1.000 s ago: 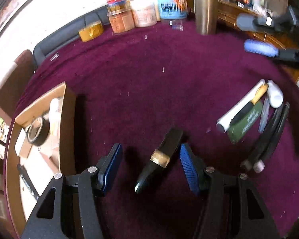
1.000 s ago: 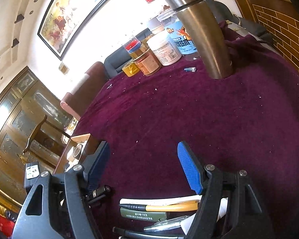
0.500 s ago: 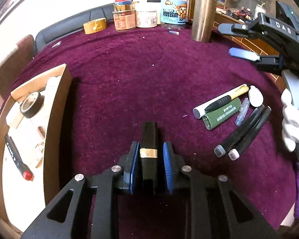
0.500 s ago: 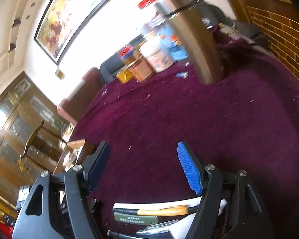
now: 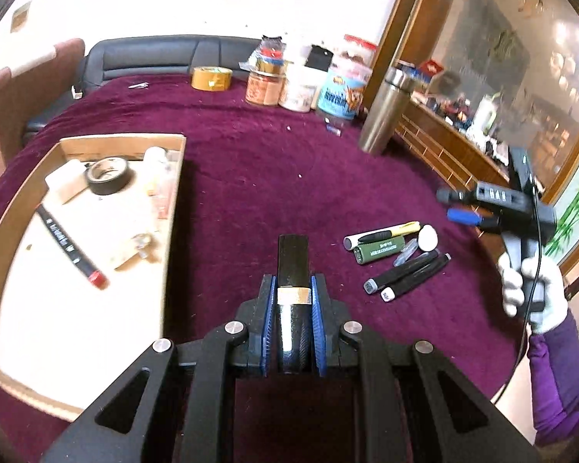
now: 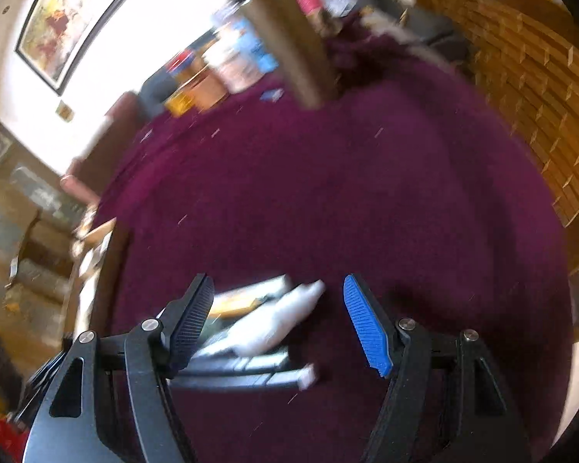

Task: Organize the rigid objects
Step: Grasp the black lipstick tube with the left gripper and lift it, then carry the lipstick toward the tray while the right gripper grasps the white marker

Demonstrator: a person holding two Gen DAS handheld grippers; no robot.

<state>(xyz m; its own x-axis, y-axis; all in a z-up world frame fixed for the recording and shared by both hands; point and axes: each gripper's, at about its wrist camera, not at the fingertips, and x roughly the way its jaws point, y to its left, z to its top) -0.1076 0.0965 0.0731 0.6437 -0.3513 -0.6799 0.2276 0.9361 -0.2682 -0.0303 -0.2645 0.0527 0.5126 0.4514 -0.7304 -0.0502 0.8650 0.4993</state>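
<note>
Left gripper (image 5: 292,301) jaws now clamped on black tube (image 5: 293,270), lifted, right gripper (image 6: 280,320) jaws still wide, empty.

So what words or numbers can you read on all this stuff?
No text can be read for sure.
Green marker: pale print, too small.
Black pen in the cardboard box: white print, too small.
Blue-labelled jar: big letters, blurred.
Right gripper: white marks on its body, unclear.
Right wrist view: all blurred.
</note>
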